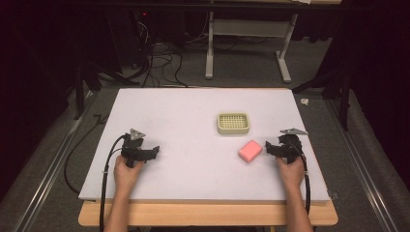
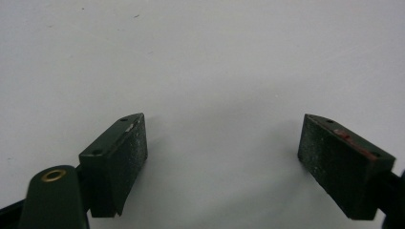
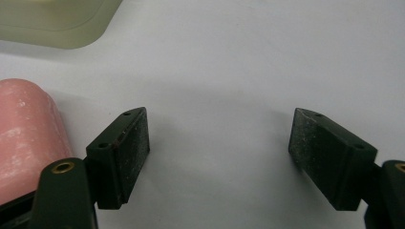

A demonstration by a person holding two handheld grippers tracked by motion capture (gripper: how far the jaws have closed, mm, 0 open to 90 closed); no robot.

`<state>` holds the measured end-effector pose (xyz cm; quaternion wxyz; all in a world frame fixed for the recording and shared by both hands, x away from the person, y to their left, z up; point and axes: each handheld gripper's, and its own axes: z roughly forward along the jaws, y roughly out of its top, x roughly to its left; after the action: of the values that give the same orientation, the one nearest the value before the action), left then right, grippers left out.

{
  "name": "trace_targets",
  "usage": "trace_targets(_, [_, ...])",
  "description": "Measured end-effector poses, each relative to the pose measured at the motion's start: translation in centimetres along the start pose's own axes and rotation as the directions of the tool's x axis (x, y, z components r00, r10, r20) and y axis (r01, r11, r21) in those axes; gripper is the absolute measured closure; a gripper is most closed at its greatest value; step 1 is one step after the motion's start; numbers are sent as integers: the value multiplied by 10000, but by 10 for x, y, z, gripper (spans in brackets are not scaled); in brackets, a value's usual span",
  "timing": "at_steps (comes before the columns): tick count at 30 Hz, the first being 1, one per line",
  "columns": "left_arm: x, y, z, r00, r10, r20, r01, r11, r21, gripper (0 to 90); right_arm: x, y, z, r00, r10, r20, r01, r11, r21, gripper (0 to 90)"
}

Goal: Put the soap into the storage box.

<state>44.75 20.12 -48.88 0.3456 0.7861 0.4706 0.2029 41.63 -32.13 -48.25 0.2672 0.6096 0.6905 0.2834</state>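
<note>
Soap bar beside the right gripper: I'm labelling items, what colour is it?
Pink; the soap bar shows best in the high view.

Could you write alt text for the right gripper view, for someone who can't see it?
The right gripper hovers open over a white table, nothing between its black jaws. A pink soap bar lies just outside them at left, a pale soap dish beyond it.

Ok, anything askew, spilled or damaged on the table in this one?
Nothing stands out. The pink soap bar lies flat on the table, a little turned, apart from the soap dish. The dish sits upright and empty. Both the left gripper and the right gripper are open over bare table.
</note>
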Motion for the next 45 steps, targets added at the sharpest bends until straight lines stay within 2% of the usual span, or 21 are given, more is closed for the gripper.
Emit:
trace_targets(23, [0, 0, 0, 10000, -20, 11, 20, 10000, 0, 175, 0, 1, 0, 10000, -6, -25, 6, 10000, 18, 220])
trace_targets(26, [0, 0, 0, 10000, -21, 13, 21, 10000, 2, 175, 0, 1, 0, 10000, 27, 89, -28, 10000, 60, 183])
trace_targets(29, [0, 0, 0, 10000, -23, 13, 23, 10000, -1, 175, -1, 1, 0, 9999, 116, -121, -115, 9999, 109, 168])
trace_targets(37, [0, 0, 0, 10000, -22, 16, 22, 10000, 1, 175, -1, 0, -6, 9992, 234, -325, -229, 9996, 164, 165])
trace_targets(45, [0, 0, 0, 10000, -22, 13, 22, 10000, 0, 175, -2, 1, -22, 9980, 240, -579, -260, 9991, -332, 169])
